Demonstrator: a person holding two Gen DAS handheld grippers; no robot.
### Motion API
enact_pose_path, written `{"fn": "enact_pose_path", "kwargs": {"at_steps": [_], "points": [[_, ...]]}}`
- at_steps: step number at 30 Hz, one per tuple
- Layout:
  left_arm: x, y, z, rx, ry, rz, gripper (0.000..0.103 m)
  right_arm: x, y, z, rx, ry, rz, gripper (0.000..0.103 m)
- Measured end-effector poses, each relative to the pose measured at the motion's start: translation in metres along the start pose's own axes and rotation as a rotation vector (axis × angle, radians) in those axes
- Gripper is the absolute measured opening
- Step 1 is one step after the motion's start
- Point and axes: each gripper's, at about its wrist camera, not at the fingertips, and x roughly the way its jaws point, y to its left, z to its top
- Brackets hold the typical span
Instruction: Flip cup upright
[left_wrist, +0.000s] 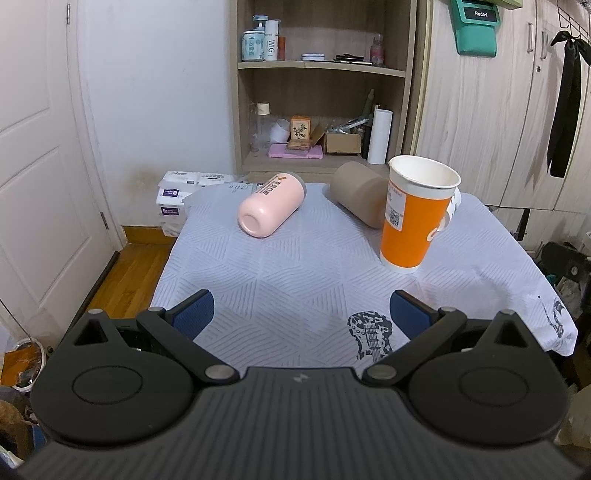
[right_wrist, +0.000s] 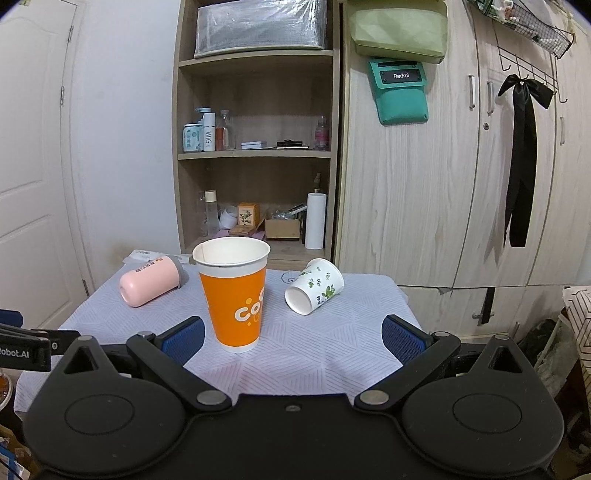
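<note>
Orange cup (right_wrist: 234, 295) stands upright mid-counter (right_wrist: 332, 354); pink cup (right_wrist: 149, 280) far left and white floral cup (right_wrist: 314, 286) right lie sideways, so both tools, left (left_wrist: 301, 314) and right (right_wrist: 291, 336), gaping and empty, likely next grip one.

Readable markings: "Redmi" on the black label of the teal pouch (right_wrist: 400, 92) hanging on the wardrobe, at one o'clock; "WIG" on a white bottle (right_wrist: 209, 133) on the shelf, eleven o'clock; partial "co" in white on the orange paper cup (right_wrist: 236, 295); "obot.AI" on the black part (right_wrist: 24, 352) at nine o'clock.
</note>
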Motion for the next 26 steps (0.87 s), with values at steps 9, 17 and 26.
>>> {"fn": "enact_pose_path", "kwargs": {"at_steps": [9, 17, 26], "points": [[-0.0009, -0.0013, -0.0002, -0.001, 0.0, 0.013, 0.103, -0.0006, 0.0025, -0.0001, -0.008, 0.001, 0.001, 0.103], [-0.0026, -0.002, -0.0022, 0.006, -0.015, 0.028, 0.103, -0.0007, 0.0024, -0.0002, -0.012, 0.002, 0.001, 0.103], [-0.0046, -0.0008, -0.0018, 0.008, -0.022, 0.023, 0.103, -0.0006, 0.0019, -0.0002, -0.011, 0.002, 0.002, 0.103]]}}
